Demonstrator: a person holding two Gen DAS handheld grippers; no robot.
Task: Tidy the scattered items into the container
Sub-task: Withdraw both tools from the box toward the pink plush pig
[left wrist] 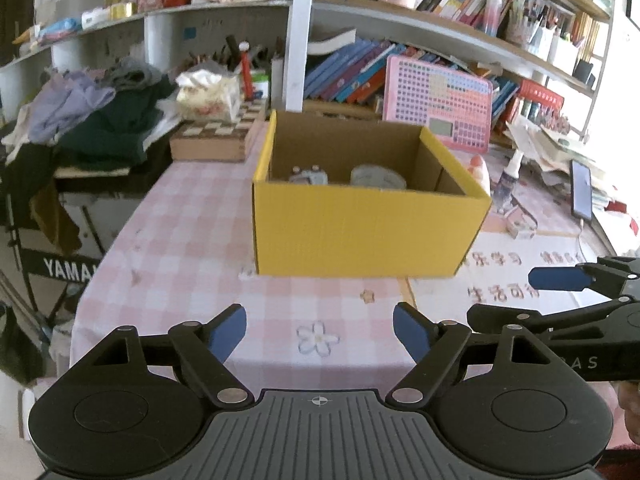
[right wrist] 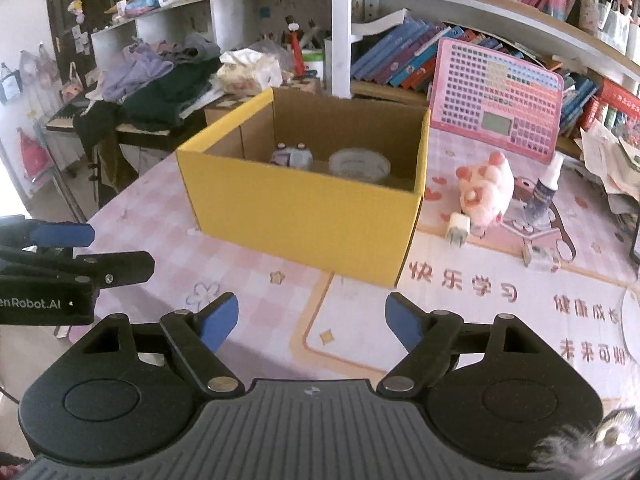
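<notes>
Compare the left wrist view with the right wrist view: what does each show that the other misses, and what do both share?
Only the left wrist view shows the chessboard box and the phone at the far right. Only the right wrist view shows the white charger plug beside the pink plush toy, which the box mostly hides in the other view. Both show the yellow box holding a tape roll and a small toy, the spray bottle, and both grippers open: left gripper, right gripper.
</notes>
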